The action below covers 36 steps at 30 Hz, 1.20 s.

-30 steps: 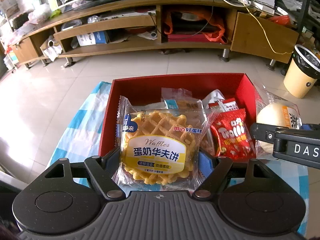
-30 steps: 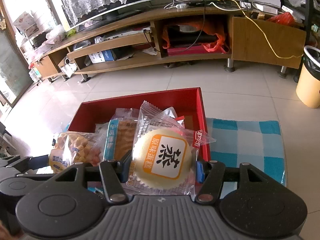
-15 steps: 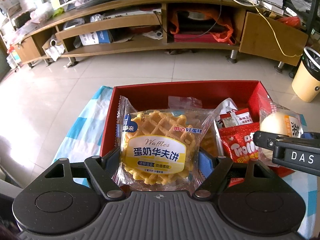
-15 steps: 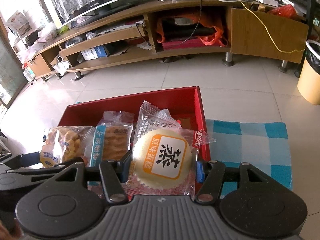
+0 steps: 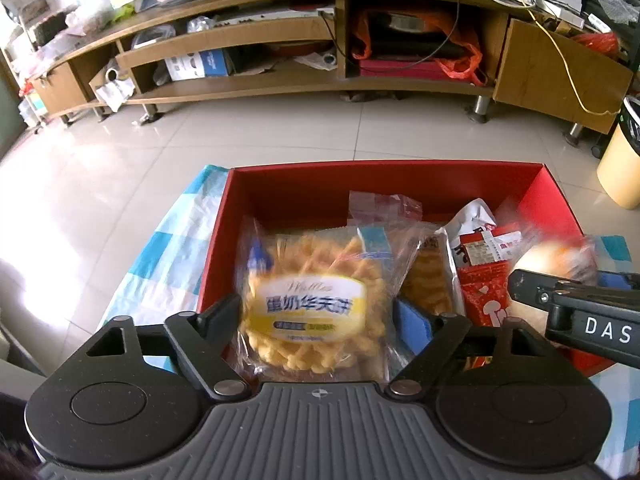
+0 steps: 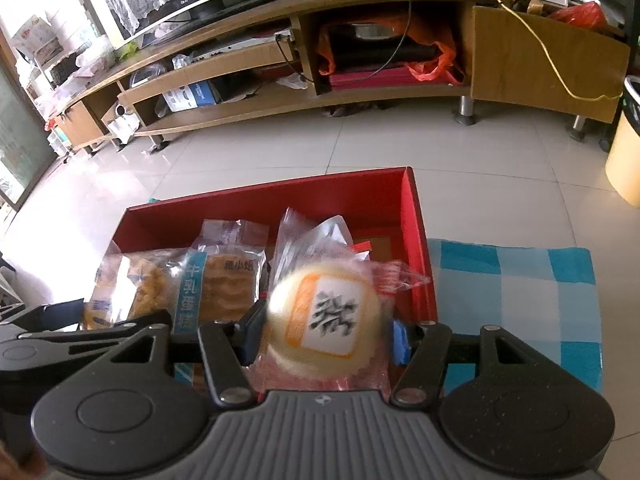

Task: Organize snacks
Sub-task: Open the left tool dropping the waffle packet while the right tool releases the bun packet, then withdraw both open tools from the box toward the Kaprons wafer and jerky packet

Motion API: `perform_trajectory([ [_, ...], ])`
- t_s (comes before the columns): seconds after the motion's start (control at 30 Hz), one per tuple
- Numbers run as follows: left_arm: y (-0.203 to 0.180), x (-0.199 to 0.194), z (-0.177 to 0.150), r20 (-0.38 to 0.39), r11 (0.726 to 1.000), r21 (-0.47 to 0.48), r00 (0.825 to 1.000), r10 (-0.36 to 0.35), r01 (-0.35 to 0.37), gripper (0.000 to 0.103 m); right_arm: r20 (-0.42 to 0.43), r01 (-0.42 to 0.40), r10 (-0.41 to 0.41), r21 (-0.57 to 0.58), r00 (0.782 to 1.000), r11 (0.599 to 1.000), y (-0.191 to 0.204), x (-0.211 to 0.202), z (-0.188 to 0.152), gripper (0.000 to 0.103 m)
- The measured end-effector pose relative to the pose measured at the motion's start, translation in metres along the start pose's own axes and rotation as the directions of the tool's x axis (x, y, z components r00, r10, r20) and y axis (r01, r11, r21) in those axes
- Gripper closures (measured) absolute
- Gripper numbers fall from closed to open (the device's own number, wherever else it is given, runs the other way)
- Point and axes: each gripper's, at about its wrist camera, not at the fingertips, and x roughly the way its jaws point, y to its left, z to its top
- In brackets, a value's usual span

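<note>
**Left wrist view.** A red box [image 5: 400, 184] is seen on a blue-and-white checked cloth [image 5: 168, 248], with tiled floor and a long wooden TV cabinet [image 5: 320, 40] beyond. The waffle packet [image 5: 312, 304] is blurred and is found between the fingers of the left gripper [image 5: 316, 312], over the near left part of the box. The jaws have just been opening; the blue pad [image 5: 412, 324] on the right finger is seen apart from the wrapper, so the packet is judged released or nearly so, though contact on the other side cannot be told. Already lying in the box: a clear packet of biscuit sticks [image 5: 432, 280], a red snack bag [image 5: 484, 292] and a white pouch [image 5: 472, 216]. The right gripper [image 5: 576, 312] is seen at the right edge with a pale round cake behind it.

**Right wrist view.** The round cake packet [image 6: 324, 320] is pinched between the pads of the right gripper [image 6: 324, 340], held over the near right corner of the red box [image 6: 360, 196]. A milk-cake packet [image 6: 228, 284] is lodged beside it in the box.

**Progress.** The task is judged well advanced: several snacks are boxed, the waffle is being delivered, and the round cake is not yet set down. No loose snack is seen on the cloth [image 6: 520, 280].
</note>
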Motion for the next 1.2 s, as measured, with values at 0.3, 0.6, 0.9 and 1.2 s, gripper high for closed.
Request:
perform_trajectory([
  [0.3, -0.002, -0.003, -0.001, 0.010, 1.000, 0.004, 1.000, 0.011, -0.011, 0.011, 0.013, -0.002, 0.002, 0.001, 1.000, 1.000, 0.003, -0.003, -0.001, 0.042],
  [0.6, -0.002, -0.012, -0.007, 0.016, 1.000, 0.009, 1.000, -0.001, 0.001, 0.010, 0.034, 0.005, -0.004, -0.015, 0.999, 1.000, 0.005, -0.014, -0.003, 0.042],
  [0.9, -0.001, -0.024, -0.019, 0.021, 1.000, 0.025, 1.000, -0.004, 0.004, 0.008, 0.039, 0.016, -0.014, -0.060, 0.999, 0.998, 0.015, -0.030, -0.016, 0.042],
  [1.2, 0.006, -0.042, -0.038, 0.009, 0.999, 0.010, 0.999, -0.042, 0.042, 0.007, 0.033, 0.008, -0.004, -0.122, 0.999, 0.992, 0.023, -0.055, -0.039, 0.042],
])
